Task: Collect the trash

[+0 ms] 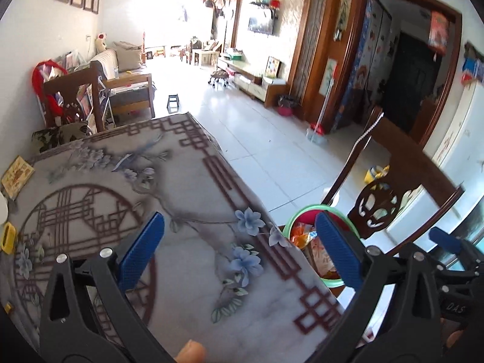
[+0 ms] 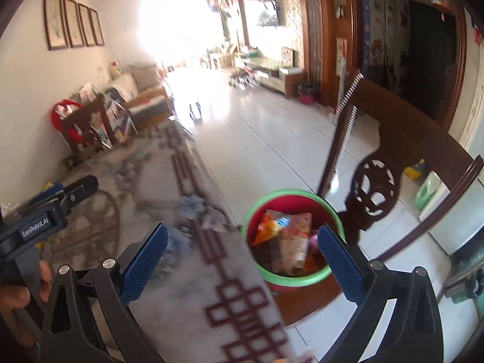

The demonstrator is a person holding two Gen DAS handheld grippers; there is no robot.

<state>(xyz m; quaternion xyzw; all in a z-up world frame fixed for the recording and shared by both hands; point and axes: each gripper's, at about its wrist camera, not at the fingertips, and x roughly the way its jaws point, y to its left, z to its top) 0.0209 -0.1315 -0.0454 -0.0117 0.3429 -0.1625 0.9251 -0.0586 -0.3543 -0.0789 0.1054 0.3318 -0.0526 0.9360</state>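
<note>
Both tongs spread wide, nothing between the blue pads. Left tongs [image 1: 239, 251] over the patterned tabletop [image 1: 181, 181], near its right edge; right tongs [image 2: 242, 263] straddling that same edge, one finger over the cloth, the other over the bin [image 2: 295, 236]. Bin green-rimmed, red inside, seated on a wooden chair [image 2: 378, 187] just beside the tabletop, already holding crumpled wrappers [image 2: 284, 236] — orange, pink, printed plastic. No loose trash visible on the cloth near either tongs; a small yellow object [image 1: 7, 237] and a flat yellow box [image 1: 16, 175] at the far left edge, unclear whether rubbish.

Risks, as judged:
- Right view blurred, so likely moving fast; a swing could clip the bin rim and tip it off the chair seat — light plastic, perched, wrappers would spill.
- Wrappers piled near the rim; another piece dropped from height may bounce out.
- Tongs close together at the tabletop edge; collision possible if both reach for the bin.
- Yellow items could be grabbed by mistake.
</note>
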